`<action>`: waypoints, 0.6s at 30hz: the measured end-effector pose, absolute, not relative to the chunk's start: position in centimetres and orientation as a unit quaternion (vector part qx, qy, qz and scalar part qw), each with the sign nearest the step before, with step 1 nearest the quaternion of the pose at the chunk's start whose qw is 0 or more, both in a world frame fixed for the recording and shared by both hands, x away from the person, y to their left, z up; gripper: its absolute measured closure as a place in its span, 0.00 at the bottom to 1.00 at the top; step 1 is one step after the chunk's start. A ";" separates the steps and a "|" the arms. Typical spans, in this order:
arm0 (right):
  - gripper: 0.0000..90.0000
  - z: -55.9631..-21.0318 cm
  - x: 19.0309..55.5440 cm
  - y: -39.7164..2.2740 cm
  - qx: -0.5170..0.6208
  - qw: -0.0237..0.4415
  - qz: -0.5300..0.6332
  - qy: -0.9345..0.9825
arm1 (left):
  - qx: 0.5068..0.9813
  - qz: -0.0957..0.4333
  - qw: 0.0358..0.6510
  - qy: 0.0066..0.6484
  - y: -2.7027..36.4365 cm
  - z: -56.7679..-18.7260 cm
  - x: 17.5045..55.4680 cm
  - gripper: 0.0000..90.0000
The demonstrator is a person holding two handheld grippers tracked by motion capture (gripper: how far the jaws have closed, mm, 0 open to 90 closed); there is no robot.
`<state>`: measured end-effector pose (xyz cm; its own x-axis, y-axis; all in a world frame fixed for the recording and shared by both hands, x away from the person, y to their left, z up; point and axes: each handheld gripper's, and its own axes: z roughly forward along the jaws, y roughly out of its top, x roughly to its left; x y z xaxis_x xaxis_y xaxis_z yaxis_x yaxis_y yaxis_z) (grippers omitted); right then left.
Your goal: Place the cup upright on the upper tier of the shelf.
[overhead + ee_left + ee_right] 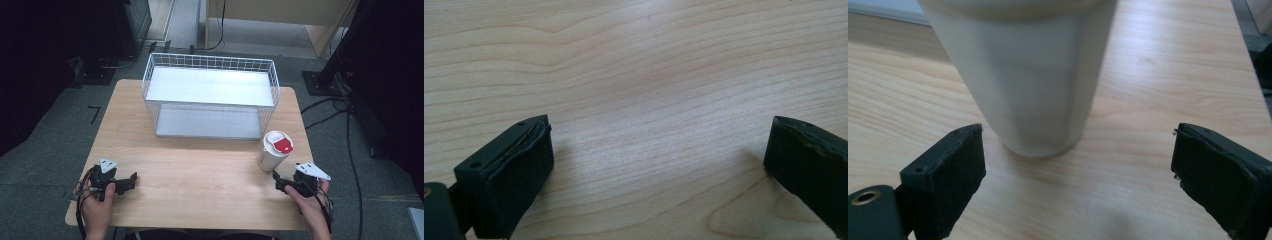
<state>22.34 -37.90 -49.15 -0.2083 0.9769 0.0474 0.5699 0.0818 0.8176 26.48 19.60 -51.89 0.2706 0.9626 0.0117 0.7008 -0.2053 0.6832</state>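
1. A light wooden table (200, 170) with rounded corners stands on grey floor (45, 165).
2. A white wire basket (210, 95) sits on its far half.
3. A white cup (272, 152) with a white and red lid stands upright near the basket's front right corner.

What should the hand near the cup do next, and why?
Probably ease the right gripper forward a little so its open jaws come around the cup. The cup stands upright on the table just ahead of the jaws, not yet between them.
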 end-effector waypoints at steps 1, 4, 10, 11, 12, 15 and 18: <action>0.08 -49.1 22.6 -37.6 0.564 0.273 0.374 0.683 | 0.743 0.226 0.289 0.560 19.6 -51.9 26.5 0.00; 0.08 -48.9 23.2 -36.8 0.556 0.274 0.378 0.687 | 0.743 0.226 0.289 0.560 19.6 -51.9 26.5 0.00; 0.08 -48.4 24.4 -36.2 0.556 0.281 0.389 0.678 | 0.743 0.226 0.289 0.560 19.6 -51.9 26.5 0.00; 0.08 -48.3 24.5 -36.1 0.554 0.282 0.391 0.679 | 0.743 0.226 0.289 0.560 19.6 -51.9 26.5 0.00; 0.08 -48.3 24.7 -36.0 0.553 0.283 0.393 0.678 | 0.743 0.226 0.289 0.560 19.6 -51.9 26.5 0.00; 0.08 -48.1 25.0 -35.7 0.550 0.289 0.397 0.675 | 0.743 0.226 0.289 0.560 19.6 -51.9 26.5 0.00; 0.08 -48.0 25.2 -35.6 0.549 0.294 0.404 0.669 | 0.743 0.226 0.289 0.560 19.6 -51.9 26.5 0.00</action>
